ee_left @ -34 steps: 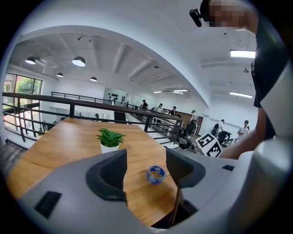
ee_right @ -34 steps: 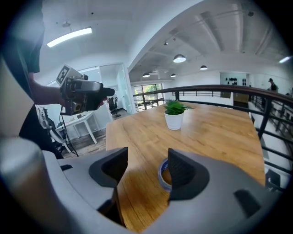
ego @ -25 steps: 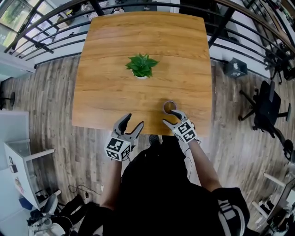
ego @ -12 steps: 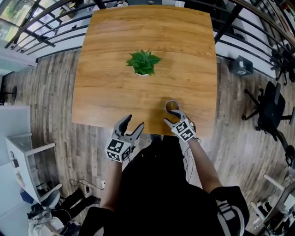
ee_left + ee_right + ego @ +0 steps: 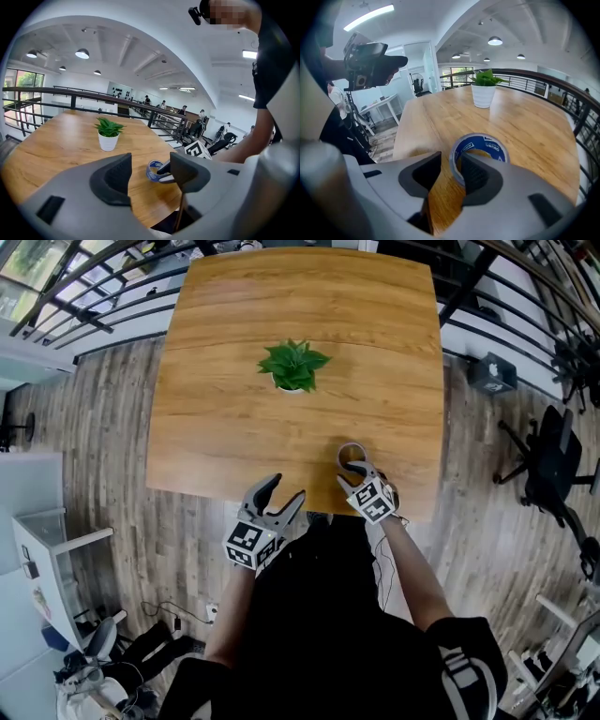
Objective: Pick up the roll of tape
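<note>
Now tape (image 5: 487, 144) within right gripper (image 5: 450, 163) (closing)

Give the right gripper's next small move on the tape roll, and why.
Probably finish closing the right gripper before any lift. Its jaws have just been closing and straddle the wall of the blue tape roll, one inside the core, one outside, with a gap showing at the outer jaw.

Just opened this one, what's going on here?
A person works two hand-held grippers at a wooden table. The right gripper straddles the wall of the roll of tape, one jaw in its hole, one outside. The jaws have just been closing, but a gap shows at the outer one, so the roll is not yet clamped. The left gripper hangs open and empty near the table's edge.
</note>
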Demonstrator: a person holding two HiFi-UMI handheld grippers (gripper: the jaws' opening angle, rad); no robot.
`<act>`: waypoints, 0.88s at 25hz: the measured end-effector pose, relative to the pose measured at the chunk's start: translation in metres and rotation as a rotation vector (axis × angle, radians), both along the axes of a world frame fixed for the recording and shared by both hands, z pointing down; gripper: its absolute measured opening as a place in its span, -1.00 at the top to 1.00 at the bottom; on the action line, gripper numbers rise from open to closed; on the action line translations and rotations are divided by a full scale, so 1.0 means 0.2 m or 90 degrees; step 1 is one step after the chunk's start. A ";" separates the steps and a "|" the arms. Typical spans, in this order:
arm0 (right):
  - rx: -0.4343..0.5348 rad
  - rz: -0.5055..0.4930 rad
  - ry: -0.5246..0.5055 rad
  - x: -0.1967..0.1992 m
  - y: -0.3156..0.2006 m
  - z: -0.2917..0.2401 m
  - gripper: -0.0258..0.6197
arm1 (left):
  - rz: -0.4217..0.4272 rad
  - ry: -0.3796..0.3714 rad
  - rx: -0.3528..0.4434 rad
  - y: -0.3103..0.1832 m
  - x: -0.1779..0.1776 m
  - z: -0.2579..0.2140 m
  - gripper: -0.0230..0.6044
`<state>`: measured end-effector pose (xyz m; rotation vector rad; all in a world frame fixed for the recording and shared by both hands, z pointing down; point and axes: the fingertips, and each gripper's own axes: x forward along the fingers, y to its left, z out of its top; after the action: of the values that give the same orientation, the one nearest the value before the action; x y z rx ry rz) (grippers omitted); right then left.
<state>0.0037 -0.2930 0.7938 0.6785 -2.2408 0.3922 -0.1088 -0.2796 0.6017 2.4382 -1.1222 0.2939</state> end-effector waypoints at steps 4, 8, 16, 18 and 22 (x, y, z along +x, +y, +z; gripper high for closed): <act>0.016 0.001 0.039 0.01 -0.03 0.02 0.66 | 0.000 0.002 -0.001 0.01 0.00 0.01 0.06; 0.005 -0.009 0.051 0.00 -0.03 0.03 0.69 | -0.005 0.004 -0.001 0.02 -0.02 0.01 0.06; -0.030 -0.051 0.070 -0.01 -0.01 0.04 0.75 | -0.013 0.006 0.010 0.01 -0.04 0.00 0.06; -0.025 -0.060 0.081 0.00 0.00 0.04 0.76 | -0.015 0.009 0.011 0.00 -0.03 -0.01 0.06; -0.021 -0.068 0.092 -0.01 0.01 0.03 0.76 | -0.019 0.019 0.017 -0.02 -0.02 -0.05 0.06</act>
<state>0.0023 -0.2913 0.8004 0.5497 -2.1186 0.3159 -0.1135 -0.2840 0.5925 2.4380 -1.1559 0.2332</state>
